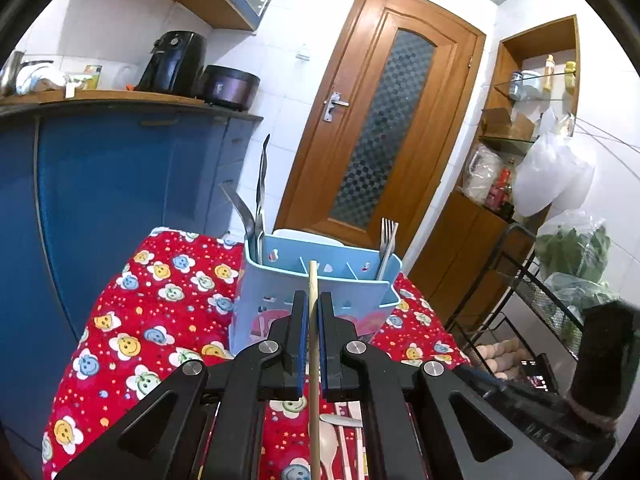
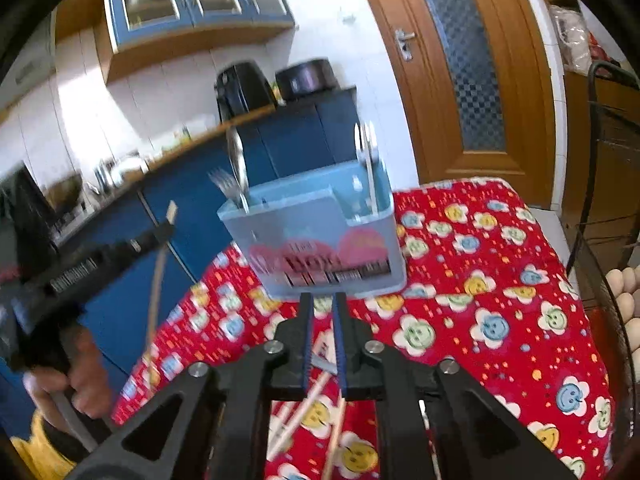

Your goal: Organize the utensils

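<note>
The left gripper (image 1: 314,300) is clamped on a wooden chopstick (image 1: 313,344), held upright just in front of the blue utensil caddy (image 1: 320,280). The right gripper (image 2: 323,300), jaws slightly apart and gripping nothing, hovers over chopsticks (image 2: 298,416) lying before the caddy.

A small table draped in a red cloth printed with smiling flower faces (image 1: 160,280) carries everything here — the cloth covers the top and falls over its edges. Toward the far side stands a pale blue plastic utensil caddy with divided compartments (image 1: 280,292), upright on the cloth. On the near part lie loose pale wooden chopsticks (image 2: 304,404) and a white plastic spoon (image 1: 329,446), close together.
</note>
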`<move>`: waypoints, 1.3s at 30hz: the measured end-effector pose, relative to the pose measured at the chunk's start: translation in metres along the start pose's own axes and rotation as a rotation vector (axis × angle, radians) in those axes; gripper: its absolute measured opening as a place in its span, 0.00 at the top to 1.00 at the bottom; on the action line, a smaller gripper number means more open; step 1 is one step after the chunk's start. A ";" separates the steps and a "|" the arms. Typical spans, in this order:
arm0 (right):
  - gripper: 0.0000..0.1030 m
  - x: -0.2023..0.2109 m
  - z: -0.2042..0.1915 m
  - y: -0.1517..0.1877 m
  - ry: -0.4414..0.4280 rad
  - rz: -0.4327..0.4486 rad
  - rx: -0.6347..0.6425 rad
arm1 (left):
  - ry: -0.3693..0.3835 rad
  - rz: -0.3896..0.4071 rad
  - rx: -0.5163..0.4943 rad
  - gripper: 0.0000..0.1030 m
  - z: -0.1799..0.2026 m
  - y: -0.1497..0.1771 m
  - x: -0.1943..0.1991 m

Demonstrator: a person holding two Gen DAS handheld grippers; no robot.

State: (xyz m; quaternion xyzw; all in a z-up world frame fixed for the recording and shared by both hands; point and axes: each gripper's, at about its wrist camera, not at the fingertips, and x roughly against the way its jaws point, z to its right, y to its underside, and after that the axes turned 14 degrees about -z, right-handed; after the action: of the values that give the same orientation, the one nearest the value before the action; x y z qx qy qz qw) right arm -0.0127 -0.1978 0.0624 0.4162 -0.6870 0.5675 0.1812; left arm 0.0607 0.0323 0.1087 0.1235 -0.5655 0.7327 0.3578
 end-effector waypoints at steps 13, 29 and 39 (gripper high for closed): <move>0.83 -0.015 0.043 0.055 0.002 -0.152 -0.176 | -0.023 -0.022 0.022 0.96 -0.008 0.013 -0.007; 0.61 -0.028 0.078 0.076 -0.053 -0.120 -0.424 | -0.057 -0.030 0.015 0.96 -0.003 0.022 -0.009; 0.57 -0.041 0.091 0.058 -0.033 -0.075 -0.510 | -0.060 -0.037 0.004 0.96 -0.001 0.023 -0.014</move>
State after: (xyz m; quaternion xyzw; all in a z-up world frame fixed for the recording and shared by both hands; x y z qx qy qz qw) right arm -0.0130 -0.2663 -0.0301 0.3913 -0.7949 0.3621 0.2898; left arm 0.0555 0.0258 0.0833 0.1565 -0.5723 0.7230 0.3539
